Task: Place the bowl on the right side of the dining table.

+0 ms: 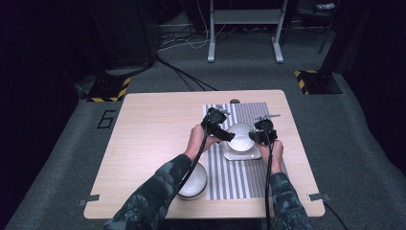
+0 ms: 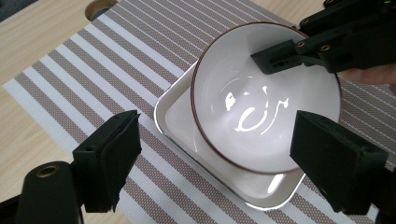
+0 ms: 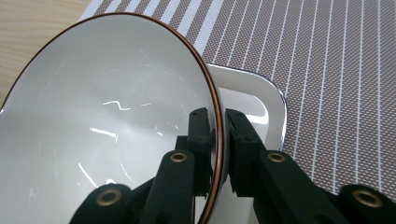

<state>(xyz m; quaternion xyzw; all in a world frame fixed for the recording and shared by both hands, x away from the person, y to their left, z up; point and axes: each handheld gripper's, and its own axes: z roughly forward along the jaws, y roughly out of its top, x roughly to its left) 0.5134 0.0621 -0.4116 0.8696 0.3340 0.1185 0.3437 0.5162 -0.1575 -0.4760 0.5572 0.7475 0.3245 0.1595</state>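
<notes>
Right gripper point(image 3: 219, 140) clamped the bowl point(image 2: 266, 98) rim (bowl tilted over the square plate point(image 2: 182, 121) on the striped mat point(image 2: 93, 60)); left gripper point(image 2: 210, 158) stood apart, holding nothing.

The person wears camouflage sleeves in grey-green patches. Each hand carries a matte black tool: the left tool point(image 1: 225, 134) and the right tool point(image 1: 252, 137) have blocky jaws, brass-coloured rivets at the joints, and a black cable trailing back along the forearm.
</notes>
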